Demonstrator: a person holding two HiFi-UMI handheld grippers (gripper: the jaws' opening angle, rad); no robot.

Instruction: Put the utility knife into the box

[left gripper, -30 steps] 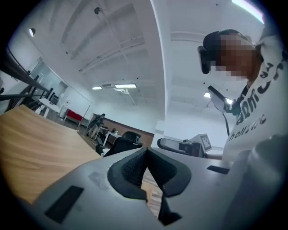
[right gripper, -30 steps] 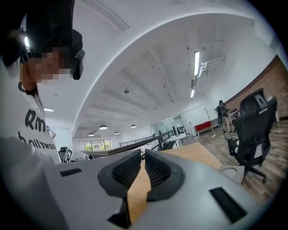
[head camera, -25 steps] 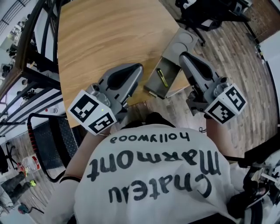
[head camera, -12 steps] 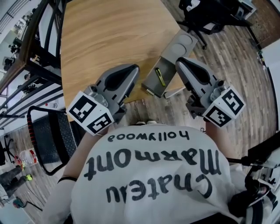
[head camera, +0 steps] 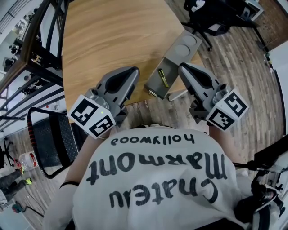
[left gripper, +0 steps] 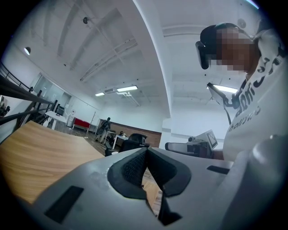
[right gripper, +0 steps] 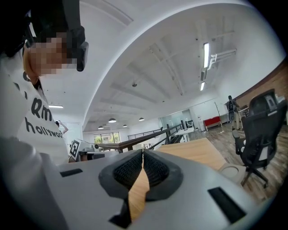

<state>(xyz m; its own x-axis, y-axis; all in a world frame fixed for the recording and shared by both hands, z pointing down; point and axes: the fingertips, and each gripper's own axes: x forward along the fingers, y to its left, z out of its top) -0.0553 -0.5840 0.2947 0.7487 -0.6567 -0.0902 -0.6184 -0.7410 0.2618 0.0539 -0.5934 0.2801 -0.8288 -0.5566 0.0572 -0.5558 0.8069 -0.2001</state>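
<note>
A utility knife with a yellow-green and black body lies inside the open grey box at the table's near right edge. The box's lid, which has a round recess, lies flat beyond it. My left gripper hovers over the table just left of the box, shut and empty. My right gripper hangs just right of the box, shut and empty too. In the left gripper view my left gripper shows its pads meeting at the tip. In the right gripper view my right gripper shows the same.
The wooden table stretches away ahead. A black office chair stands on the wood floor at far right, also in the right gripper view. A black chair and metal railings are at left.
The head view has shifted slightly. My right gripper has drawn back a little toward the person. Both grippers stay shut, and the knife still lies in the box.
</note>
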